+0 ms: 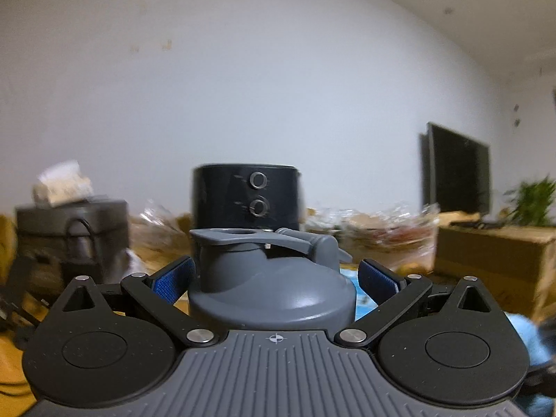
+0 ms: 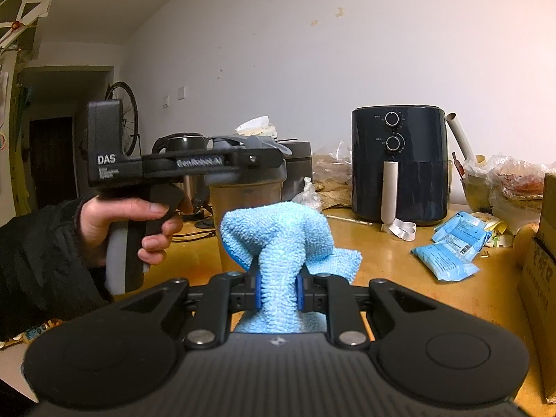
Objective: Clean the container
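Observation:
The container is a translucent shaker bottle [image 2: 243,201] with a grey flip-top lid [image 1: 271,278], standing on the yellow-wood table [image 2: 399,278]. My left gripper [image 1: 274,278] is around the grey lid, blue pads on either side of it; the left pad touches the lid and the right pad stands slightly off. In the right wrist view the left gripper [image 2: 257,160] is held by a hand at the lid's height. My right gripper [image 2: 278,293] is shut on a light blue microfibre cloth [image 2: 278,243], bunched up just in front of the bottle's body.
A dark blue air fryer [image 2: 399,166] stands behind on the table. Blue packets [image 2: 448,246] lie to the right. Plastic bags [image 2: 514,180] and a cardboard box [image 2: 545,267] sit at the right edge. A dark appliance [image 2: 295,166] and cables are behind the bottle.

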Tool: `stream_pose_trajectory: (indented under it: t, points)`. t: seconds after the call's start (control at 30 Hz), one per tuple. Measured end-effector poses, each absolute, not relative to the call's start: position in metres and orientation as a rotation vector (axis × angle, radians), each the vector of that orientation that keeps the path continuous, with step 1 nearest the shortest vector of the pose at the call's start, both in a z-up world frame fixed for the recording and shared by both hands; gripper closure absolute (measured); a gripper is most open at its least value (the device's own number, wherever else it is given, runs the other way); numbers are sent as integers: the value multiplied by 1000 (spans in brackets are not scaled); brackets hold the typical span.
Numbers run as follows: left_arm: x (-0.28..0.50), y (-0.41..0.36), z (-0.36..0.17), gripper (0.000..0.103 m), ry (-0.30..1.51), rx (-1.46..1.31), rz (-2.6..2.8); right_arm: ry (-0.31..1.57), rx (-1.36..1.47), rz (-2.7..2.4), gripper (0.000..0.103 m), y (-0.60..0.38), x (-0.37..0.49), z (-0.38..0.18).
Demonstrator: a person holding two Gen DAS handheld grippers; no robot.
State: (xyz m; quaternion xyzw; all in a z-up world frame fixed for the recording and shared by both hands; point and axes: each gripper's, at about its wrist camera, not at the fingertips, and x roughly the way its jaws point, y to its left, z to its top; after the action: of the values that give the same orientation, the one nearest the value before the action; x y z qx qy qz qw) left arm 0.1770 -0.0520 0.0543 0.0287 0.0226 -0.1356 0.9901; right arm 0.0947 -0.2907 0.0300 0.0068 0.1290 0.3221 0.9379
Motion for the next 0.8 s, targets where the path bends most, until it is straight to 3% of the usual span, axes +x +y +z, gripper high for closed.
stream_pose_trajectory:
  t: [0.8]
  points:
    - [184,-99,48,0,82,5,148,283,29,656,85,-290,93,26]
